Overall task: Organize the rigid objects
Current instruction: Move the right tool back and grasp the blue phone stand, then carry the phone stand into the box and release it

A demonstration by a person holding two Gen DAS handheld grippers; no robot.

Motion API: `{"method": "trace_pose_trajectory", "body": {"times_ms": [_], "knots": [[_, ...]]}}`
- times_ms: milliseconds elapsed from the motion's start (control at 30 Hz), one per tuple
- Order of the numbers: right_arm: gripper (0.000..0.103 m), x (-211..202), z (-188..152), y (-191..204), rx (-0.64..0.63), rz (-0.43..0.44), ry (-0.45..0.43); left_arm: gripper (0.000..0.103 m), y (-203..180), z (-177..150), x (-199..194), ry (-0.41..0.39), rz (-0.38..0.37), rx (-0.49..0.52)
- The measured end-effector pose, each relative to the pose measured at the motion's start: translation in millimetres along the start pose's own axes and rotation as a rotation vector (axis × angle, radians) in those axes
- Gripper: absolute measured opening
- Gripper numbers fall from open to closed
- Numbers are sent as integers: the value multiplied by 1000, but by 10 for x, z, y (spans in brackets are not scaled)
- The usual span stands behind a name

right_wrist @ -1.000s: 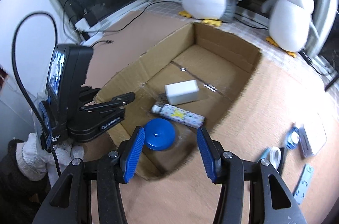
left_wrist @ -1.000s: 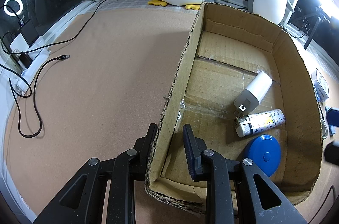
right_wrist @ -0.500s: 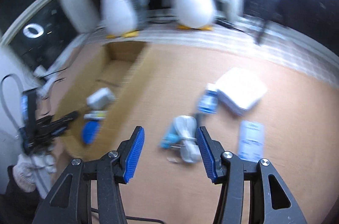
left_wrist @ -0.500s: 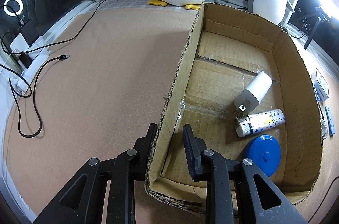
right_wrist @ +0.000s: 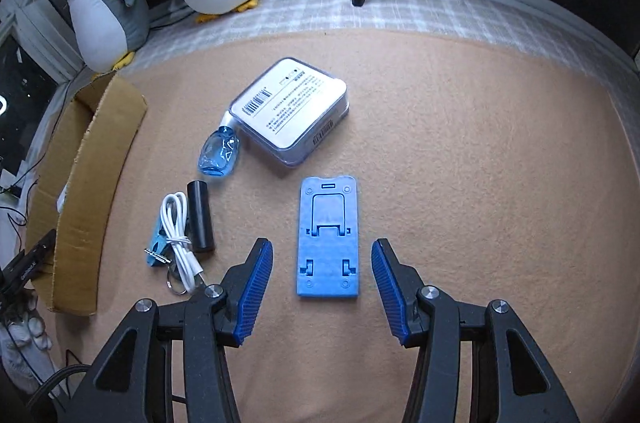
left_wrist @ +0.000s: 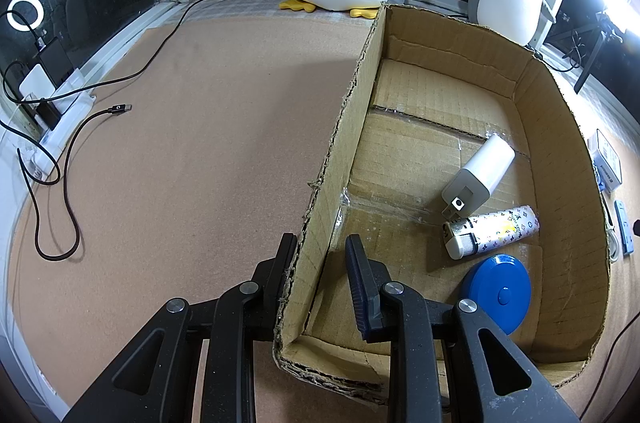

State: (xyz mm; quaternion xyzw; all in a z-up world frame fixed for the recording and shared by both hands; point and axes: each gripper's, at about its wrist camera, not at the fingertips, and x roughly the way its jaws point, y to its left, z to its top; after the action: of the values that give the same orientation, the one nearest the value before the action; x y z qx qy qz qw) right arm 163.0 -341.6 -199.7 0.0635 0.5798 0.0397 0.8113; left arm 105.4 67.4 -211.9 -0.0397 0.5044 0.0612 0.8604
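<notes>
Our right gripper (right_wrist: 322, 281) hangs wide open, empty, straddling the blue phone stand (right_wrist: 329, 238) at lower centre; its long axis runs up-frame, between our jaws.

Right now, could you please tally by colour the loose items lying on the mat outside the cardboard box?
Blue: 3, namely the flat stand, the small bottle and the clip
White: 2, namely the labelled box and the coiled cable
Black: 1, the cylinder
Total: 6
</notes>
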Motion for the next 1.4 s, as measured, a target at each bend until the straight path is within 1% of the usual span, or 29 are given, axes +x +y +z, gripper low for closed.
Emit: {"method": "trace_pose_trajectory", "body": {"times_ms": [467, 667, 733, 933, 1067, 1167, 1300, 1400], "knots": [[47, 247, 66, 28, -52, -58, 71, 27, 2, 0, -5, 0, -1, 1], [39, 244, 85, 38, -87, -78, 84, 27, 2, 0, -5, 0, 0, 2], [33, 240, 90, 38, -93, -78, 87, 27, 2, 0, -5, 0, -1, 0], [33, 214, 78, 25, -92, -67, 83, 27, 2, 2, -6, 0, -2, 1], [33, 92, 16, 37, -71, -40, 59, 27, 4, 8, -8, 0, -3, 0], [33, -62, 13, 148, -81, -21, 25, 27, 7, 17, -6, 1, -4, 1], [33, -314, 63, 416, -121, 30, -34, 27, 6, 17, -7, 1, -4, 0], [33, -478, 128, 738, -174, 80, -80, 27, 7, 16, -6, 1, -4, 0]]}}
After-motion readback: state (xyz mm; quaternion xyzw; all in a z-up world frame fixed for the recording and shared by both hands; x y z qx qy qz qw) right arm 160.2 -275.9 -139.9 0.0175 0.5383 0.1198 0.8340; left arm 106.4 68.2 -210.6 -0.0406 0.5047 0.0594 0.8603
